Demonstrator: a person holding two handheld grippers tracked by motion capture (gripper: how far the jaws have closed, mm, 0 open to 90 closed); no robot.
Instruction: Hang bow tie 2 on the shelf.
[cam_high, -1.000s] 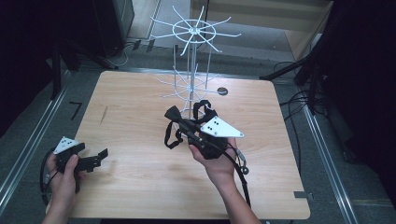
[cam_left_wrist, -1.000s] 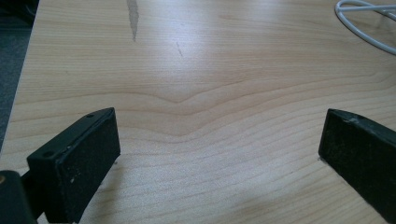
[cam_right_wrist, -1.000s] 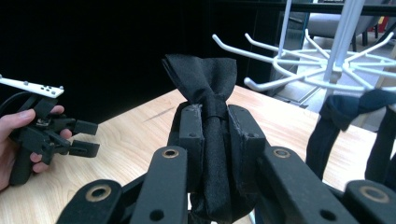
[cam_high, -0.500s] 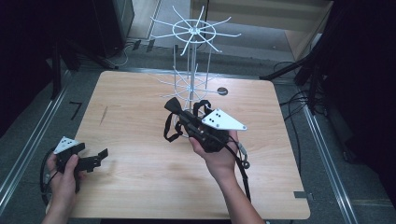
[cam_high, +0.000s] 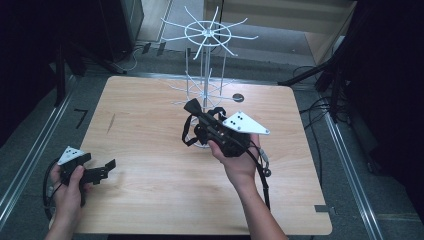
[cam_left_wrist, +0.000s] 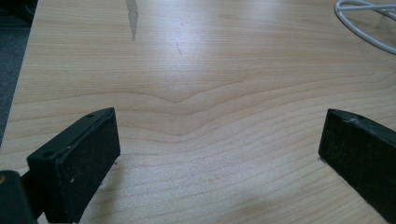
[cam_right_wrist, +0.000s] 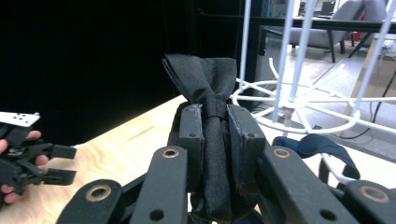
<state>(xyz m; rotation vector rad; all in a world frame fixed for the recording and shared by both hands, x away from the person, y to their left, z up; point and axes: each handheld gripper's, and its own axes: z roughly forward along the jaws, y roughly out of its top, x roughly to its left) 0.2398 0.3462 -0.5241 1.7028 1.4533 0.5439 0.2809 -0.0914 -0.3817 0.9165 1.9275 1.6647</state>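
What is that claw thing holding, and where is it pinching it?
The right gripper holds a black bow tie, pinched at the middle knot, with its strap hanging down. The left gripper is open and holds nothing.

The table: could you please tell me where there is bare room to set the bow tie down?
The table is bare between the left gripper and the right gripper, along the near edge, and on its right side past the right hand. It is crowded at the far middle, where the white wire rack stands and the bow tie is held.
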